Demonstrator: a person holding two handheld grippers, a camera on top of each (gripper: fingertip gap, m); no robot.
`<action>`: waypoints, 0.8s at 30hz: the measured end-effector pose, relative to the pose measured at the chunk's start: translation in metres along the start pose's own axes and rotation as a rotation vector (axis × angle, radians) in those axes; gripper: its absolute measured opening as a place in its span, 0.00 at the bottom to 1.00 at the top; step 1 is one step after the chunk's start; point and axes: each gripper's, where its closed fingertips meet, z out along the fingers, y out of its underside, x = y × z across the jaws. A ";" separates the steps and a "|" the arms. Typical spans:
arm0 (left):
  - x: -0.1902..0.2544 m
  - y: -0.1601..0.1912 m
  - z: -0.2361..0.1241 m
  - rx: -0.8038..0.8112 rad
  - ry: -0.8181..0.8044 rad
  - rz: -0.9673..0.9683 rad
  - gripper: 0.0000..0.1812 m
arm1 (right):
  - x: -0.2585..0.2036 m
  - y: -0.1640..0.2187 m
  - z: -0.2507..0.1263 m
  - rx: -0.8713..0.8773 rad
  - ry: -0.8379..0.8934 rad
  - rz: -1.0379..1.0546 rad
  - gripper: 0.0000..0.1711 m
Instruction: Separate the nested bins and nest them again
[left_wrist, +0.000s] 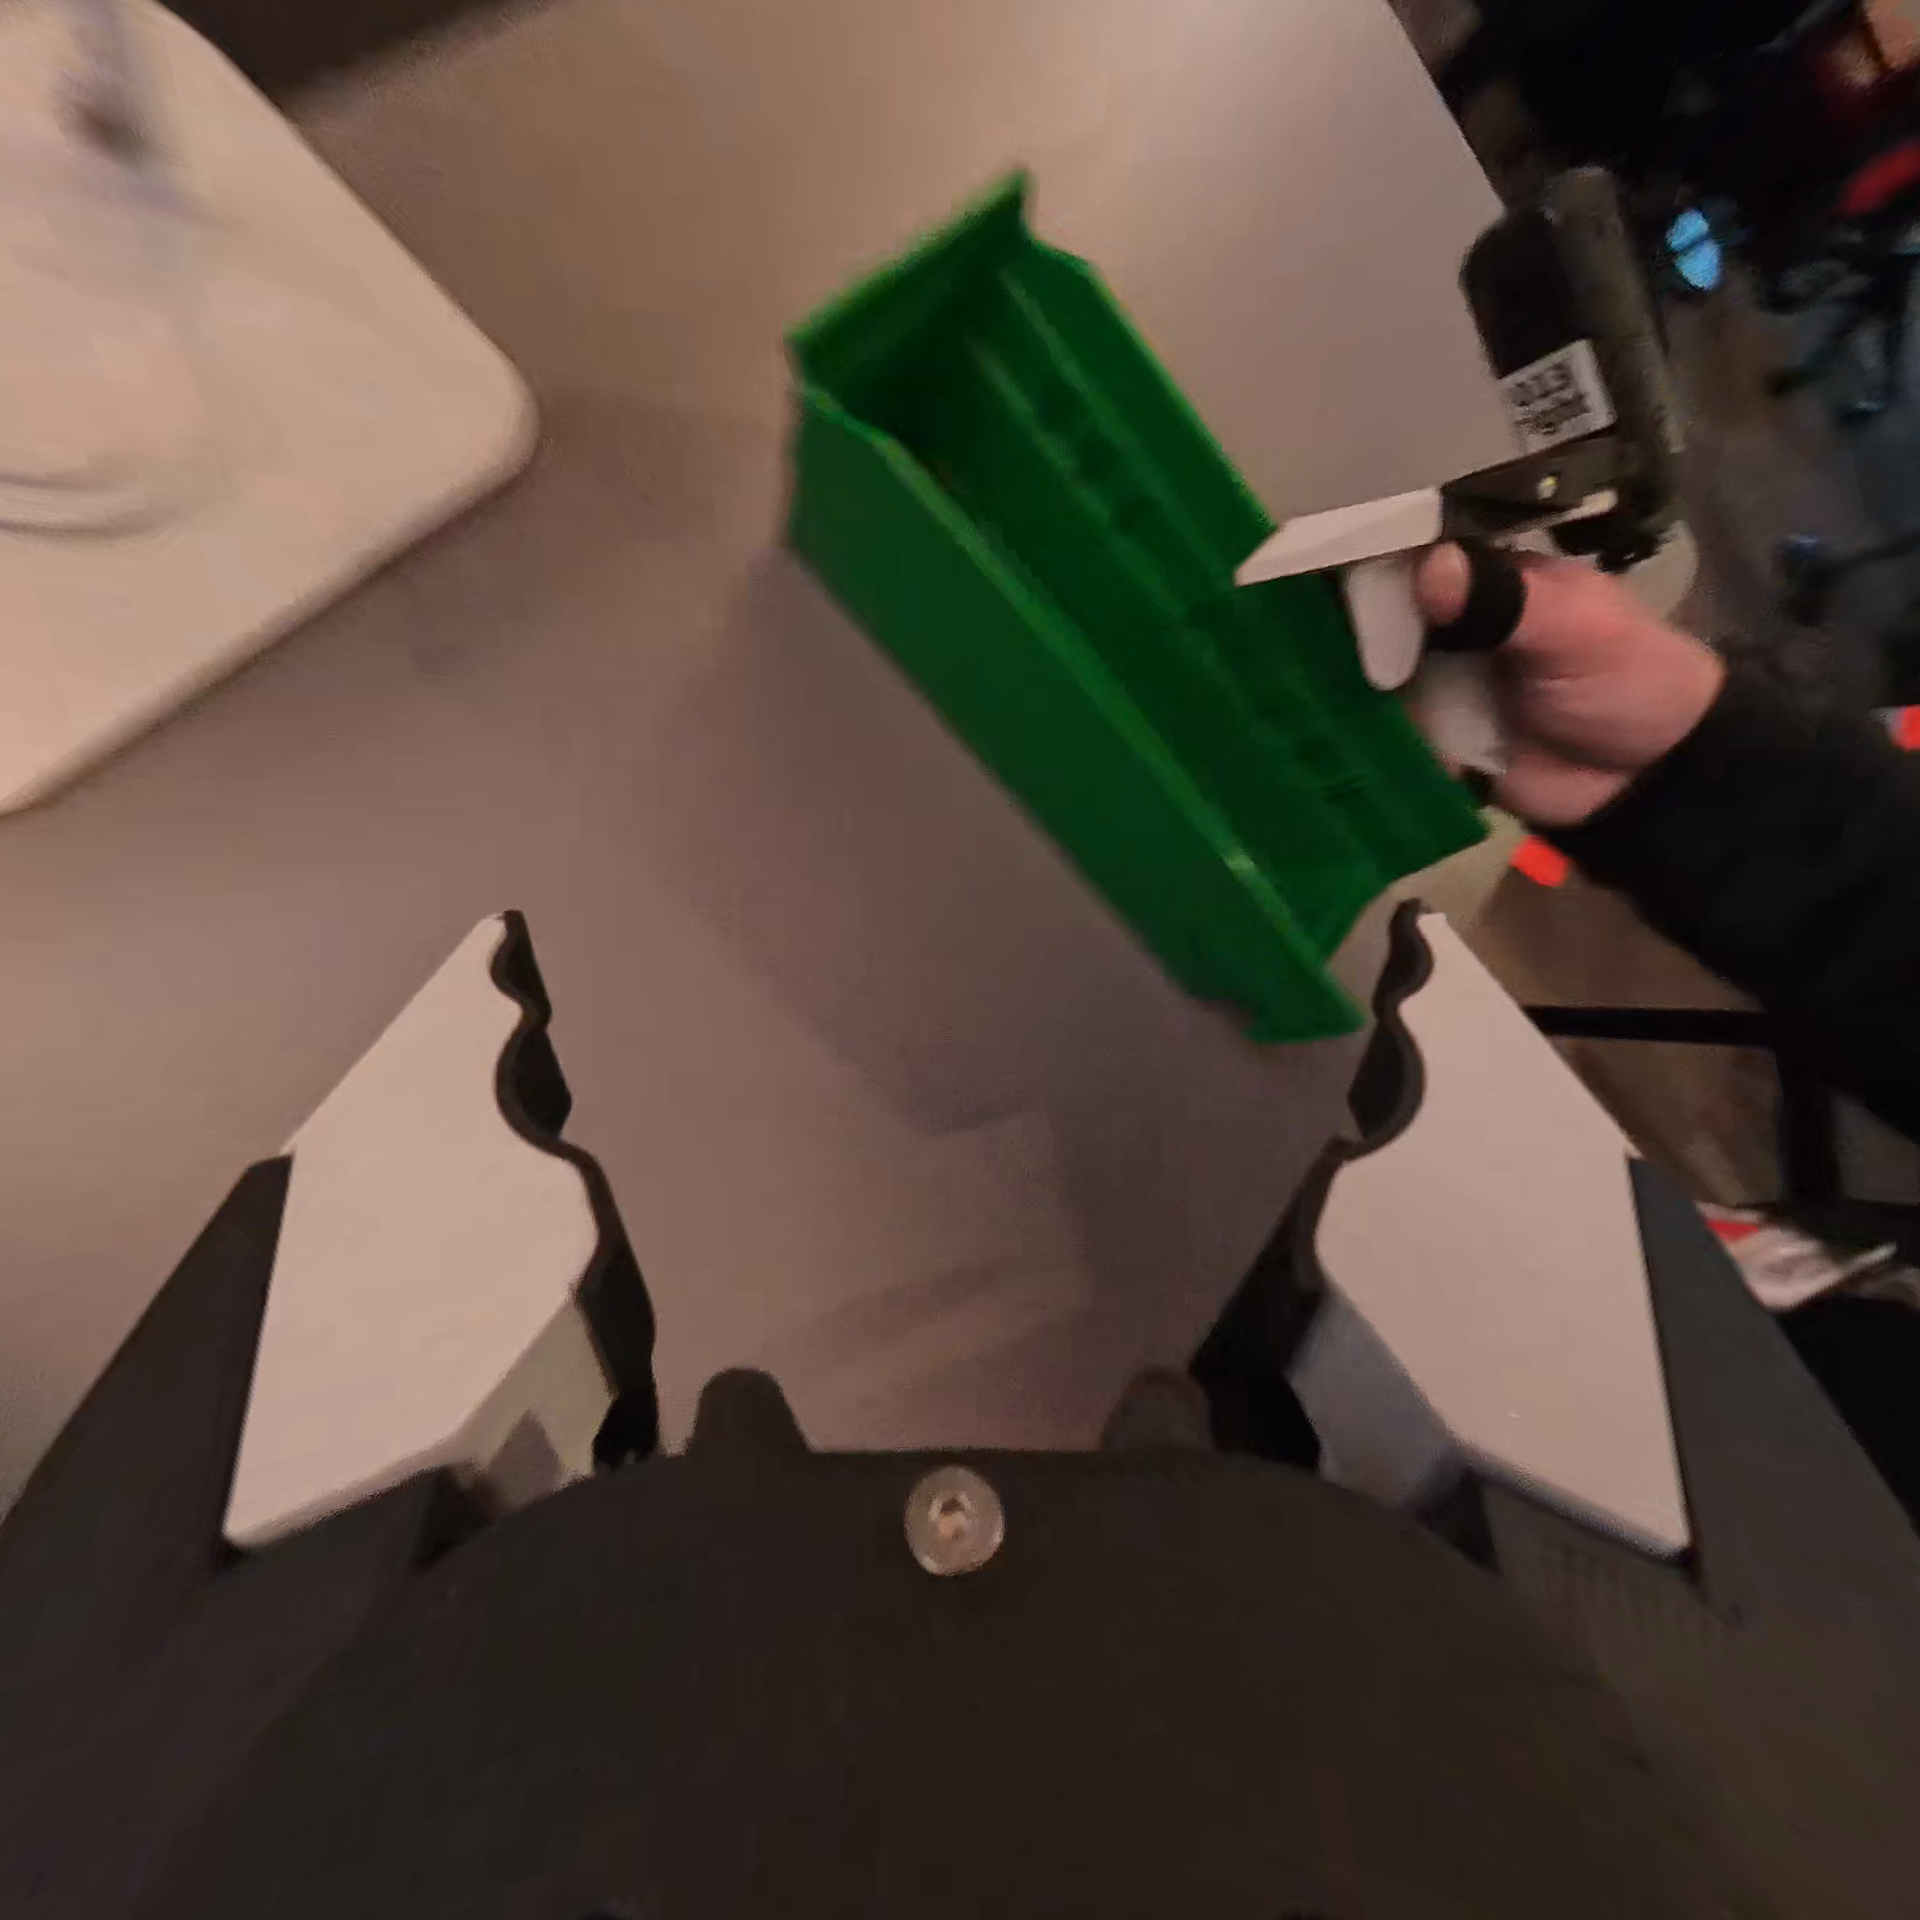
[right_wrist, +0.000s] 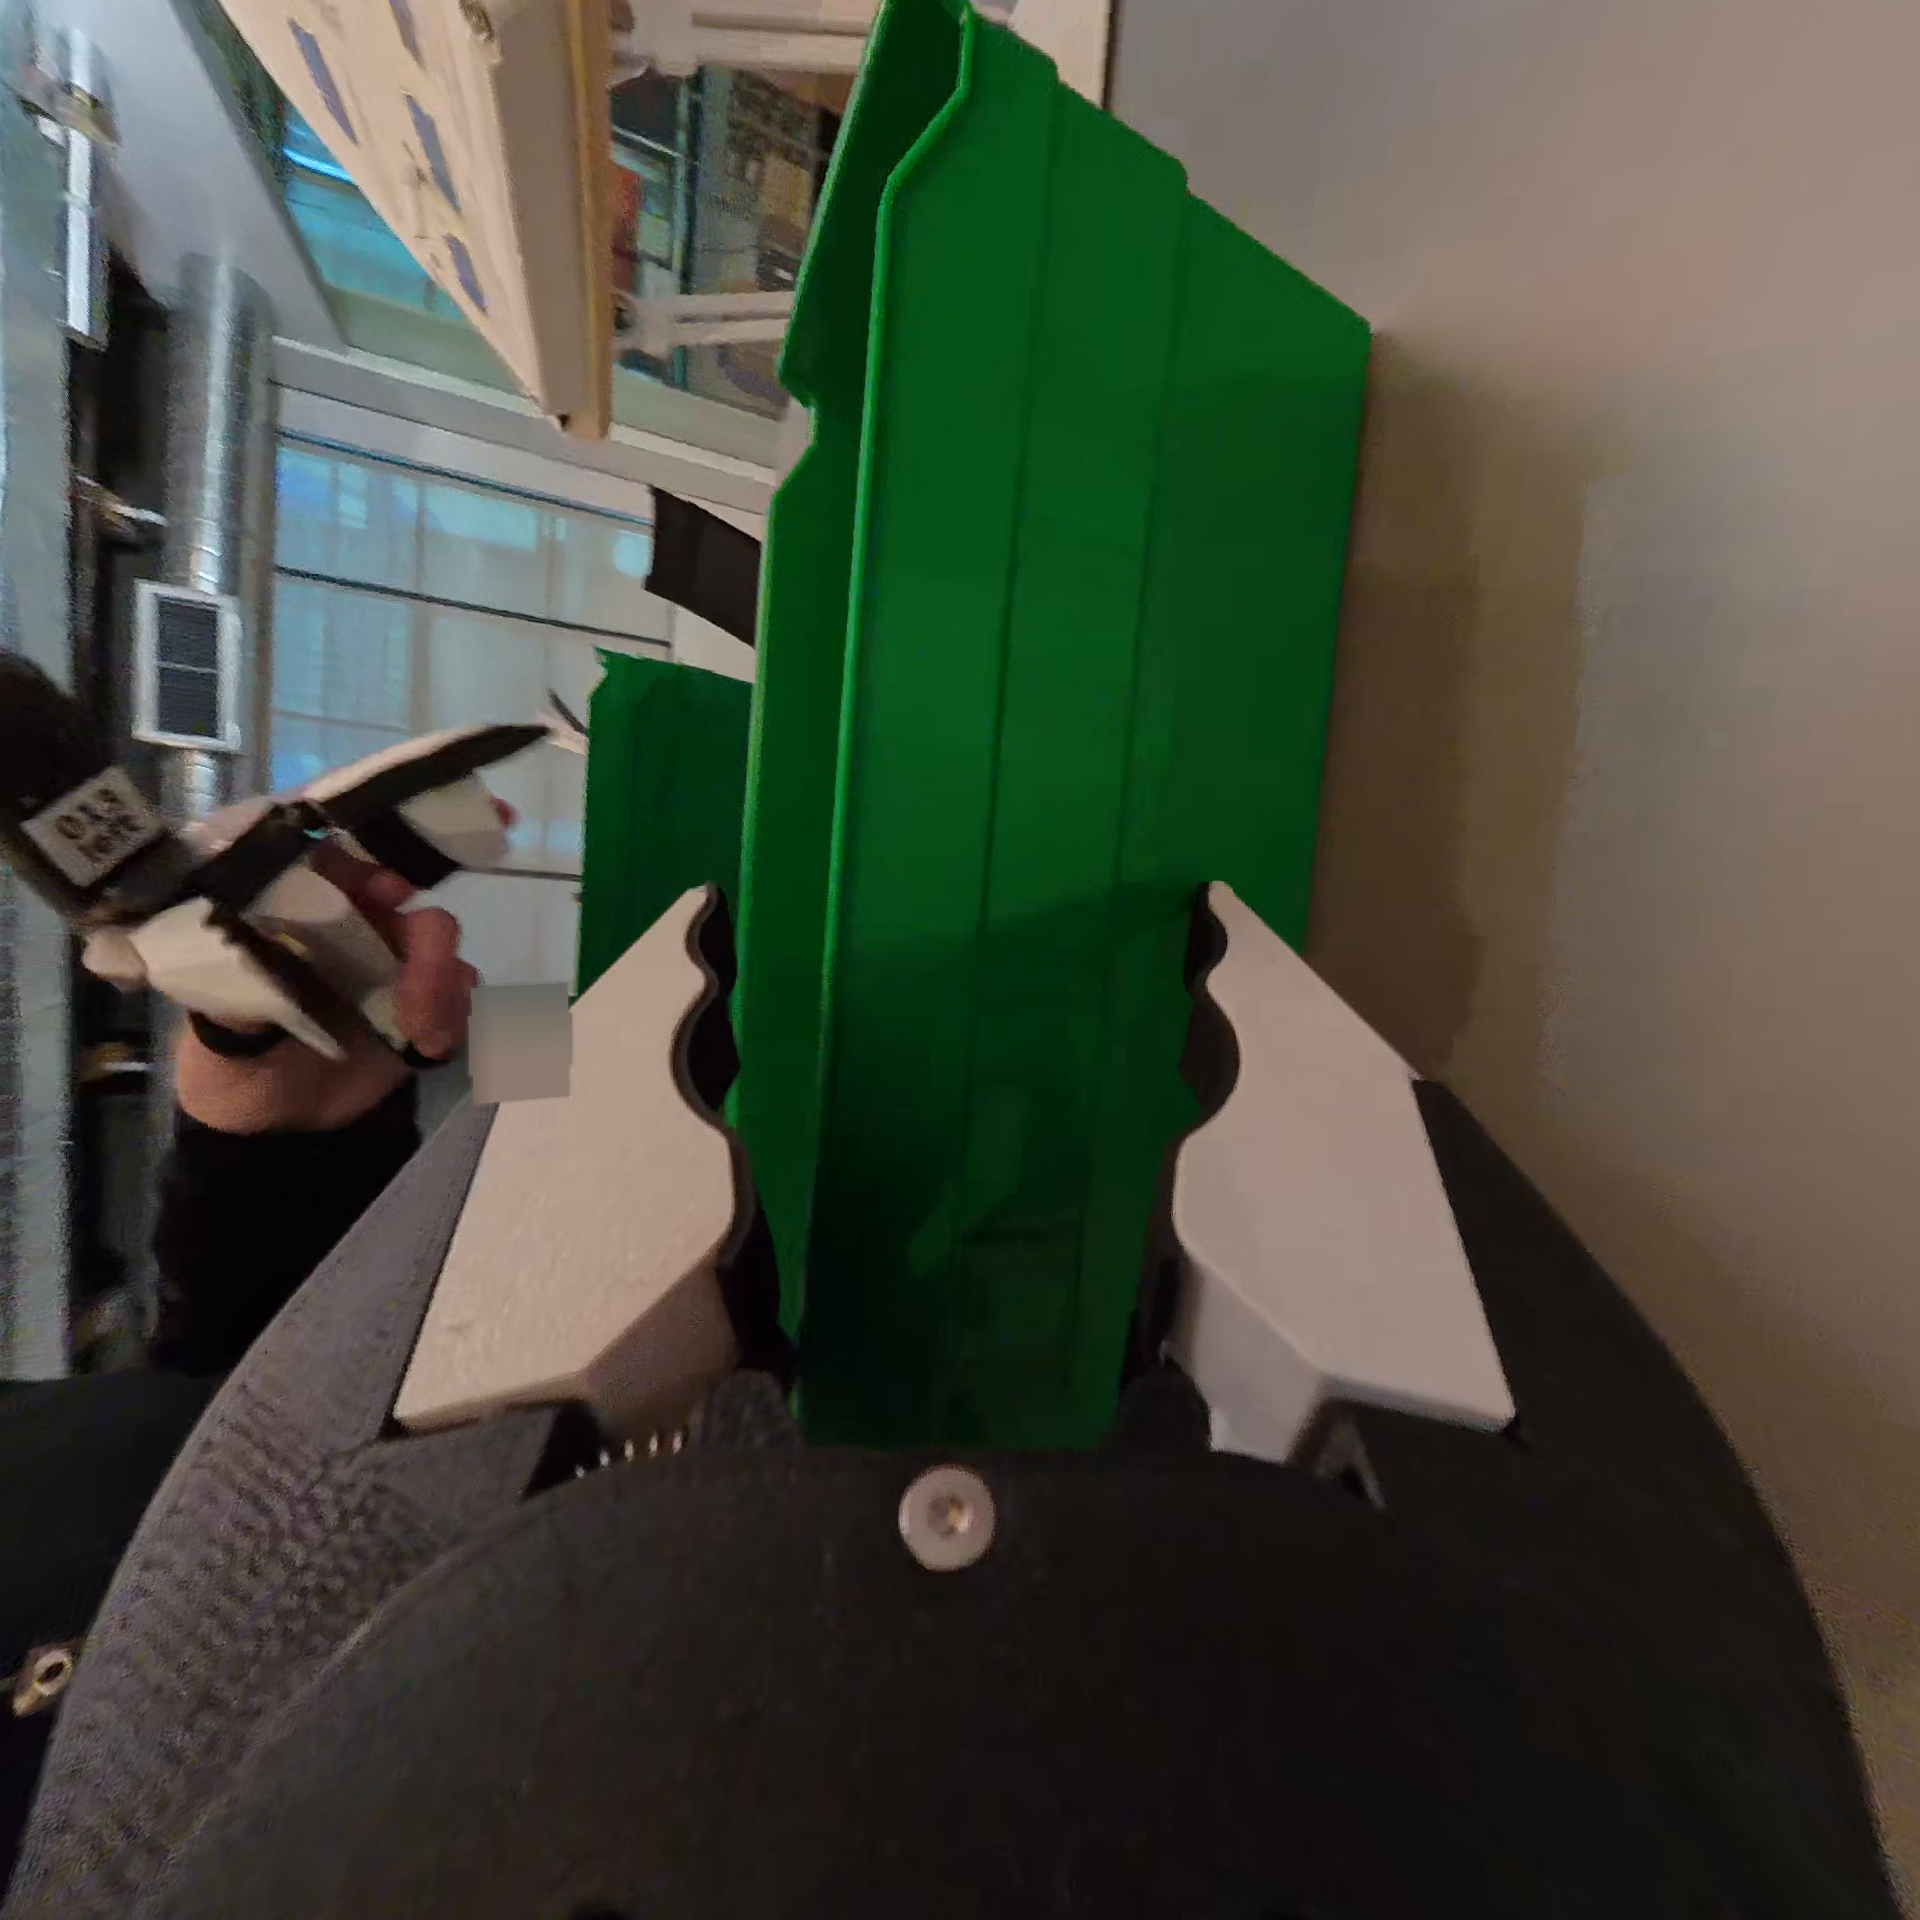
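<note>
Bin material: a long, narrow bin of glossy green moulded plastic (left_wrist: 1049, 665) is seen, with straight walls, a stepped lip along the rim and raised ribs running along its floor.
Bin position: it is held tilted above the matte grey-brown table top (left_wrist: 644, 727), its far end low and close to the table, its near end raised at the table's right edge; contact with the table cannot be told.
Second green piece: in the right wrist view a further green plastic panel (right_wrist: 665, 821) is shown to the left of the long bin (right_wrist: 997, 727); whether it is a separate bin cannot be told.
Right gripper: the right gripper (right_wrist: 961, 909) is seen with white, smooth-faced fingers (right_wrist: 592, 1164) edged in black wavy pads, set on a black textured body; the fingers are placed on either side of the bin's near end, with its wall between them, and a firm clamp cannot be confirmed.
Left gripper: the left gripper (left_wrist: 961, 925), of the same build, is held over the bare table with its fingers spread wide and nothing between them.
Other object: a white rounded-corner slab (left_wrist: 197, 416), smooth and blurred, lies on the table at the far left.
</note>
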 end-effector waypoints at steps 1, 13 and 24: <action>0.012 0.001 0.018 -0.024 0.035 -0.025 0.84 | -0.008 0.005 0.010 0.011 -0.029 0.024 0.54; 0.014 0.049 0.109 -0.236 -0.127 -0.057 0.88 | -0.062 0.039 0.051 0.106 -0.360 0.279 0.65; -0.002 0.026 0.141 -0.394 -0.262 0.246 0.84 | -0.049 0.031 0.017 0.170 -0.438 0.327 0.56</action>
